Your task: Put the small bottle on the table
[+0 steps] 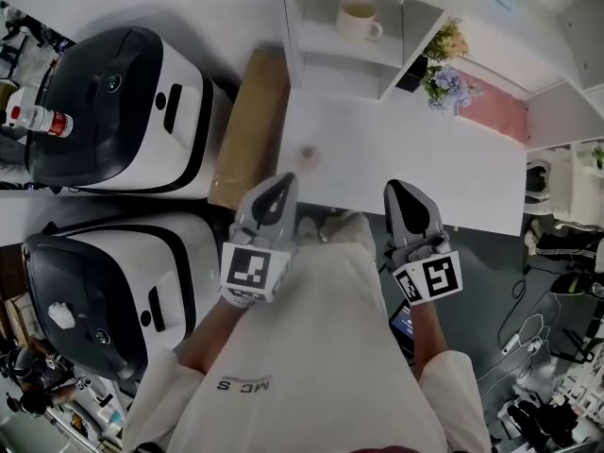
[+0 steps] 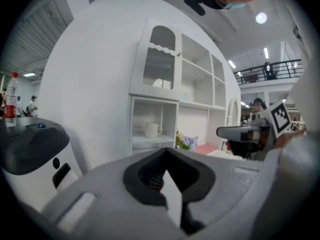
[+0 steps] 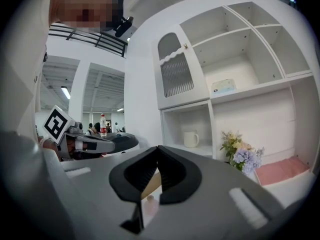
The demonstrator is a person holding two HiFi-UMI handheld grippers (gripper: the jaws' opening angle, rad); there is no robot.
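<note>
A small pinkish bottle (image 1: pixel 307 156) stands on the white table (image 1: pixel 425 159), just beyond my left gripper (image 1: pixel 282 181). That gripper hovers at the table's near edge with its jaws shut and empty. In the left gripper view its tips (image 2: pixel 166 151) meet, and the bottle is hidden behind them. My right gripper (image 1: pixel 403 191) is held level with it further right, jaws together and holding nothing. In the right gripper view the small bottle (image 3: pixel 149 204) shows low in the gap under the closed tips (image 3: pixel 159 149).
A white shelf unit (image 1: pixel 297 26) at the table's back holds a mug (image 1: pixel 359 17); flowers (image 1: pixel 447 72) and a pink mat (image 1: pixel 497 109) lie beside it. A cardboard box (image 1: pixel 253 125) and two black-and-white machines (image 1: pixel 123 111) (image 1: pixel 104 281) stand left. A red-labelled water bottle (image 1: pixel 36 119) lies on the far one.
</note>
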